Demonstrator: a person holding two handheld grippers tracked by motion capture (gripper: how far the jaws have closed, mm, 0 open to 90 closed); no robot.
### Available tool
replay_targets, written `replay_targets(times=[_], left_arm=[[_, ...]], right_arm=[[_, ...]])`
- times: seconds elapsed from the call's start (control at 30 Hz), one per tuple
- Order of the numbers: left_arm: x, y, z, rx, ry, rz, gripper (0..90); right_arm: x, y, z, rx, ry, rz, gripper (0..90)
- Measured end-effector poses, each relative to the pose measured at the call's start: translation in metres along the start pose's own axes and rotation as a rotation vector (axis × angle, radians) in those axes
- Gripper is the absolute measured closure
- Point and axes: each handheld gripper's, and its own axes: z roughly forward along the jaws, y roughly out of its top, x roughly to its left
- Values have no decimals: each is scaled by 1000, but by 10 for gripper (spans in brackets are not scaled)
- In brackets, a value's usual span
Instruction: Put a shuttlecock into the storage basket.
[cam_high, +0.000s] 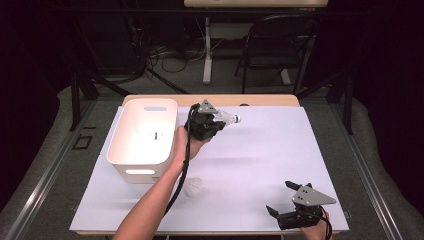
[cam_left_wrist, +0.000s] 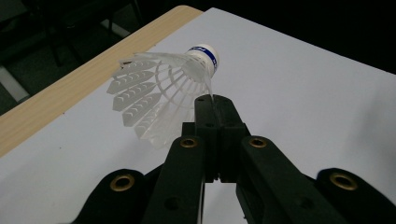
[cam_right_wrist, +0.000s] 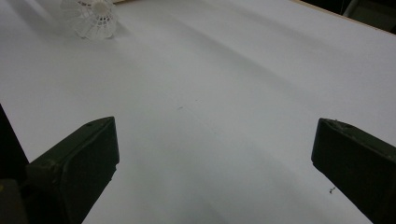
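Left gripper (cam_high: 216, 120) held up over the far middle of the white table cover (cam_high: 260, 150), jaws clamped together on the skirt edge of a white plastic shuttlecock (cam_high: 229, 118); in the left gripper view the shuttlecock (cam_left_wrist: 161, 88) sits just ahead of and to the left of the closed jaw tips, the thin skirt rim pinched between them, cork end with its blue band pointing away from the jaws and up-right, skirt flaring back toward lower left. It looks lifted off the cover, not resting on it. Left hand (cam_high: 182, 142) wraps the gripper body, cable trailing down along the forearm. White bin (cam_high: 127, 150) stands just to the left of the left gripper, near but apart from the jaws, handle slot on its far wall, a small dark item inside, too small to tell what. Second shuttlecock (cam_high: 192, 187) lies on the cover well behind the left jaws, near the left forearm; in the right gripper view the same shuttlecock (cam_right_wrist: 91, 17) is far ahead of the right jaws and to their left, open skirt side facing the camera, nothing between the jaws but bare cover. Right gripper (cam_high: 281, 197) low at the near right corner of the cover, jaws spread wide apart, holding nothing, pointing toward the left. Wooden table edge (cam_left_wrist: 70, 88) runs beyond the cover, left of the held shuttlecock.
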Motion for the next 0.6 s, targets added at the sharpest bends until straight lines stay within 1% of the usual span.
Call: replay_targets(times=[0.2, 0.4, 0.53, 0.6], left_arm=[[5, 0, -8, 2, 16, 3, 900], [10, 0, -16, -3, 31, -2, 900], [14, 0, -22, -14, 41, -10, 900], [16, 0, -26, -17, 47, -7, 900]], right_arm=[[0, 0, 0, 1, -2, 0, 2], [0, 0, 0, 2, -4, 0, 2], [0, 0, 0, 1, -4, -2, 2], [0, 0, 0, 2, -5, -3, 2]])
